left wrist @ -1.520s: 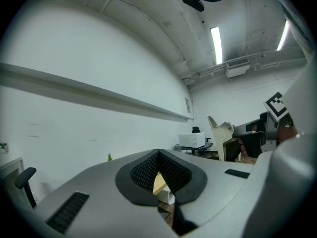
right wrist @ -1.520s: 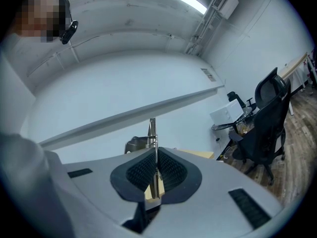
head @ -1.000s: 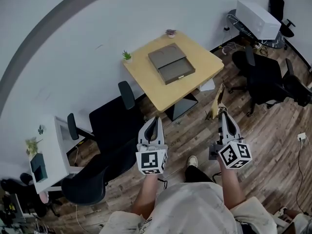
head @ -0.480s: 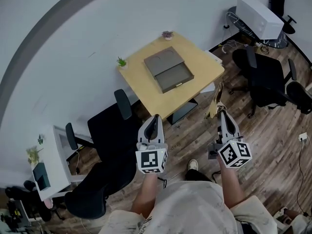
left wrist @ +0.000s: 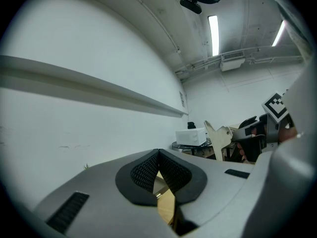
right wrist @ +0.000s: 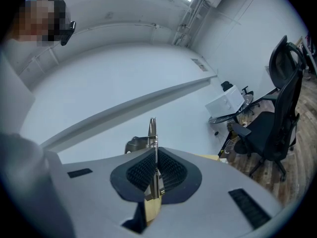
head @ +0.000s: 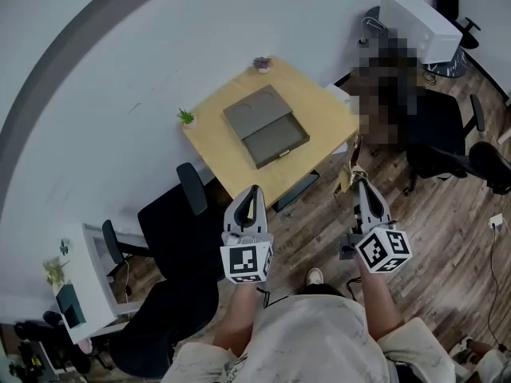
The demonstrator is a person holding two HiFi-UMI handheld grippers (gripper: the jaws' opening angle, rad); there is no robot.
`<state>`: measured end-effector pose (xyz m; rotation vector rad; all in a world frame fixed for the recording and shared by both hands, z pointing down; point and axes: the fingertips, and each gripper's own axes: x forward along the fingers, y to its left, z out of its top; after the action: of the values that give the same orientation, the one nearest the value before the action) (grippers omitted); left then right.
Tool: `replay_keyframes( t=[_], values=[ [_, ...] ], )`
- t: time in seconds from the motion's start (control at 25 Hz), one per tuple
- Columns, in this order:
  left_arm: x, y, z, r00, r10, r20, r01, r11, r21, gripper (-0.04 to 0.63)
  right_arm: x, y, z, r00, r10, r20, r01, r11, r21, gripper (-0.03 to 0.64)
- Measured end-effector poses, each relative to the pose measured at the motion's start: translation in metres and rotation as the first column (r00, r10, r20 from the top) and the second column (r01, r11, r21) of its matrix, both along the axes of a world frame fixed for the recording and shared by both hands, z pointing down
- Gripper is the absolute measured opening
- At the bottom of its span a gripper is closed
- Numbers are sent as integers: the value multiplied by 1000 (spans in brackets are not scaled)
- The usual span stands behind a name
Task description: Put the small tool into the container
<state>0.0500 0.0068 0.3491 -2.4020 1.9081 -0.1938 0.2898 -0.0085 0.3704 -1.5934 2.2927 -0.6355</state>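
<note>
The small tool stands edge-on between the black, ribbed pads of the right gripper, whose jaws are clamped hard on it. We note a thin grey metal strip above and a pale tan piece below. In the head view it juts past the jaw tips as a flat, yellowish, irregular shape. It is held in the air over the floor, near the right corner of the table and well apart from the container. The left gripper has its pads meeting tip to tip with nothing between them (a sliver of light wood shows through the gap lower down). Both grippers are smooth grey plastic, and each carries a cube with black-and-white square markers facing us. The container lies open on the tabletop as a flat grey-brown box in two rectangular halves side by side. The far half bears a shallow rounded impression and the near half is a plain tray. The table is square with a light wood top. A small green plant sits at its left corner and a small pot at its far corner. Black padded office chairs stand at its left, on dark wood planks. A white box-shaped appliance sits beyond. A small label on the wall in the right gripper view is too small to read.
</note>
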Motion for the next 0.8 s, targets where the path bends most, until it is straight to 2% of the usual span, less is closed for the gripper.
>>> replay_keyframes(
  t=[0.4, 0.8],
  values=[
    [-7, -33, 4, 999, 30, -24, -30, 1000, 2, 6, -19, -27, 2, 1000, 0, -23, -1, 1000, -14, 18],
    [-43, -97, 2, 995, 87, -47, -86, 996, 20, 6, -52, -69, -10, 997, 67, -38, -67, 998, 13, 18]
  ],
)
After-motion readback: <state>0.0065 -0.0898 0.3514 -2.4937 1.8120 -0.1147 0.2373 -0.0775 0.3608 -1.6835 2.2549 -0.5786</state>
